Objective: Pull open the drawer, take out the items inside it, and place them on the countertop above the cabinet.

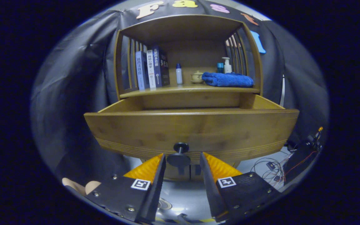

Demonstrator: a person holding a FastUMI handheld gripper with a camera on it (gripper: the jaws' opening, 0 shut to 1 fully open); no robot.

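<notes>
A wooden drawer point(192, 128) stands pulled out from the bamboo cabinet, its front panel right ahead of me. Its dark round knob point(180, 154) sits between my fingertips. My gripper point(182, 161) is open: a gap shows on each side of the knob and neither finger presses on it. The inside of the drawer is hidden behind its front panel. Above the drawer lies the countertop point(186, 90), a shelf inside the cabinet's open compartment.
On the countertop stand three books point(152, 68) at the left, a small white bottle point(179, 74), a little lidded pot point(197, 77), a folded blue towel point(228, 79) and a pump bottle point(227, 65). Loose wires and a dark device point(292, 159) lie right of the drawer.
</notes>
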